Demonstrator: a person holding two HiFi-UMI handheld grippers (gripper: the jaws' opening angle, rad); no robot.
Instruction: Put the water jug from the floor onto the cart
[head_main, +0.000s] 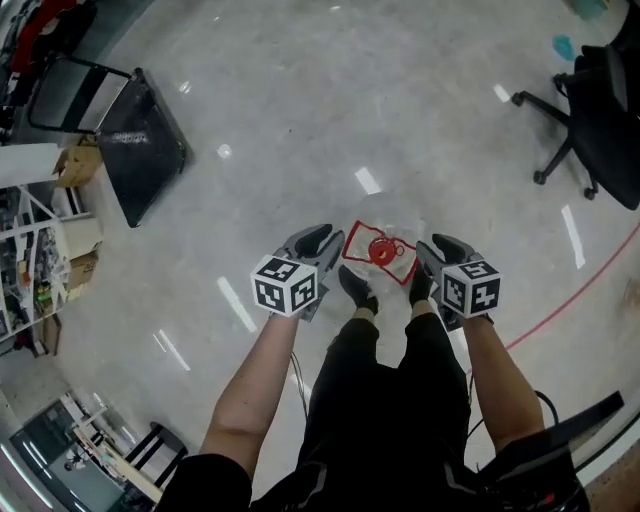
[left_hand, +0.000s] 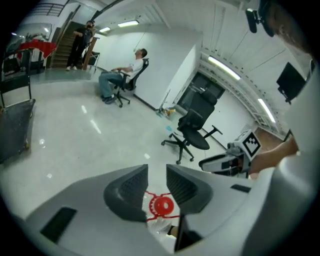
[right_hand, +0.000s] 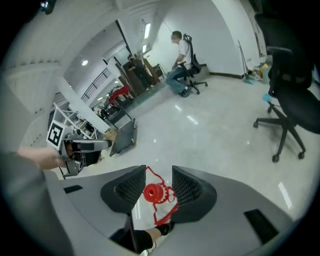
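Far to the left of the water jug (head_main: 380, 252), shelving (head_main: 30, 250) and a cardboard box (head_main: 75, 165) are standing at the edge of the head view. Up and to the left of the jug, well apart from it, the dark cart (head_main: 140, 140) is sitting on the pale glossy floor (head_main: 300, 100); in the right gripper view it is showing beyond the jaws (right_hand: 122, 137).

The left hand-held gripper (head_main: 318, 240) is hanging just beside the jug's left edge, its marker cube (head_main: 287, 284) facing up. In the left gripper view (left_hand: 156, 175) its jaws are standing apart, released and gripping nothing, and the jug (left_hand: 161, 205) is showing through the gap below them.

The clear jug is sitting on the floor with its red cap (head_main: 381, 250) and red handle frame turned up. The person's two black shoes (head_main: 357, 288) are standing just on the near side of it.

The right hand-held gripper (head_main: 440, 245) is hanging just beside the jug's right edge. In the right gripper view (right_hand: 159, 177) its jaws are likewise standing open and empty, with the jug (right_hand: 157, 200) lying under the gap. Whether either gripper is touching the jug cannot be told.

Up and to the right of the jug, well apart, a black office chair (head_main: 590, 120) is standing, and a red line (head_main: 580, 290) is curving across the floor to the jug's right. Far beyond it, a seated person (right_hand: 180, 60) is sitting by the wall
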